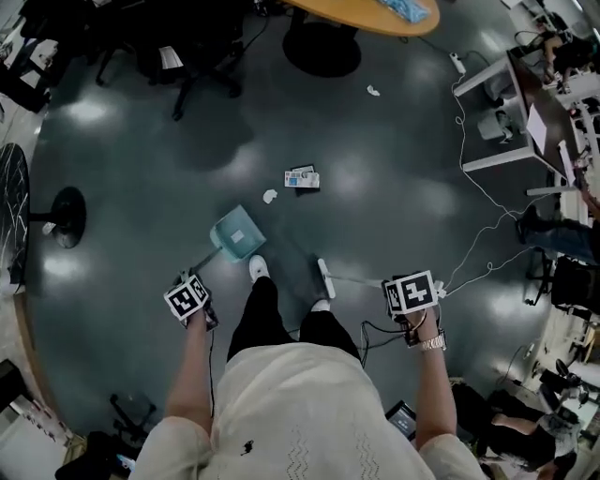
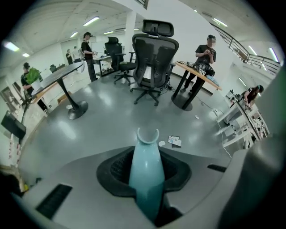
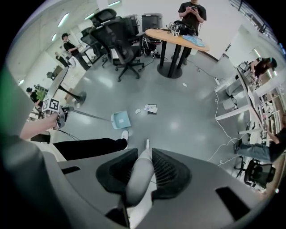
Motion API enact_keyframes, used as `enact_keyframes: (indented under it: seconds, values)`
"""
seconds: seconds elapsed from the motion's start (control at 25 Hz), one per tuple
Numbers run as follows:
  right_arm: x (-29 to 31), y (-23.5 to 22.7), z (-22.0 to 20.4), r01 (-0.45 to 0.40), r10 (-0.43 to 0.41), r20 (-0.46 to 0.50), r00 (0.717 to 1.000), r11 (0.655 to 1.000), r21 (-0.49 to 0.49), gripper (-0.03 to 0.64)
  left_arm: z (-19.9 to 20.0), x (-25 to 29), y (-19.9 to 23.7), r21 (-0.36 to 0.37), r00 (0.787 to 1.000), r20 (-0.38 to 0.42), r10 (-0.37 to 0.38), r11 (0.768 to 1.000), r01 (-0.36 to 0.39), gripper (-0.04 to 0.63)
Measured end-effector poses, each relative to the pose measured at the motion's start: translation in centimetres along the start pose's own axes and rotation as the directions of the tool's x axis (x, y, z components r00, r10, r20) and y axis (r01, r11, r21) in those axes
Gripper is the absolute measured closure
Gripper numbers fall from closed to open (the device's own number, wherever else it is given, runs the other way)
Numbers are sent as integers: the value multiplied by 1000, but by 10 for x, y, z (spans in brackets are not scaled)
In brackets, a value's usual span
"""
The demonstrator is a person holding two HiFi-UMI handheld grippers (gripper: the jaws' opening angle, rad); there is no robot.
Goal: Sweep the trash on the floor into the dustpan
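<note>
Trash (image 1: 302, 178) sits near the dustpan (image 1: 237, 234), at its one o'clock.
Probably light, flimsy scraps (likely to skid); left gripper (image 1: 187, 298) clamps the dustpan's handle, right gripper (image 1: 411, 293) clamps the broom (image 1: 325, 278) handle.

Past my left gripper (image 2: 147, 172)'s fingers (image 2: 114, 172) I'm seeing open floor (image 2: 89, 129). An office chair (image 2: 152, 58) and table pedestal (image 2: 185, 100) are standing farther ahead, blocking passage.

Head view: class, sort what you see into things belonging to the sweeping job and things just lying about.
Job in hand:
dustpan, broom, crumpled paper, flat packet, small white scrap, left gripper holding the dustpan, right gripper holding the broom.

Just lying about:
office chair, round table, black stand base.
</note>
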State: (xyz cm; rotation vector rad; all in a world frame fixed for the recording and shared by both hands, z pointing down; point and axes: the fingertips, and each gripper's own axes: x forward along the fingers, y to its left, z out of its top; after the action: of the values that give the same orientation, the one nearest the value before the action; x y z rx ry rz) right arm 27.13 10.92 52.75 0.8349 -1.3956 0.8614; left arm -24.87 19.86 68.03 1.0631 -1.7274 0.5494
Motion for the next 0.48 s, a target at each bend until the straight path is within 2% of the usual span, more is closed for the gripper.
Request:
enact_keyframes:
  seconds: [0.2, 0.48]
  values:
    - [-10, 1, 59, 52, -52, 15, 999, 999, 16, 502, 53, 41, 2, 138, 999, -41, -18, 990, 24, 502]
    - [-17, 31, 127, 72, -71, 88, 994, 997, -11, 502, 94, 78, 5, 203, 999, -35, -27, 979, 34, 502]
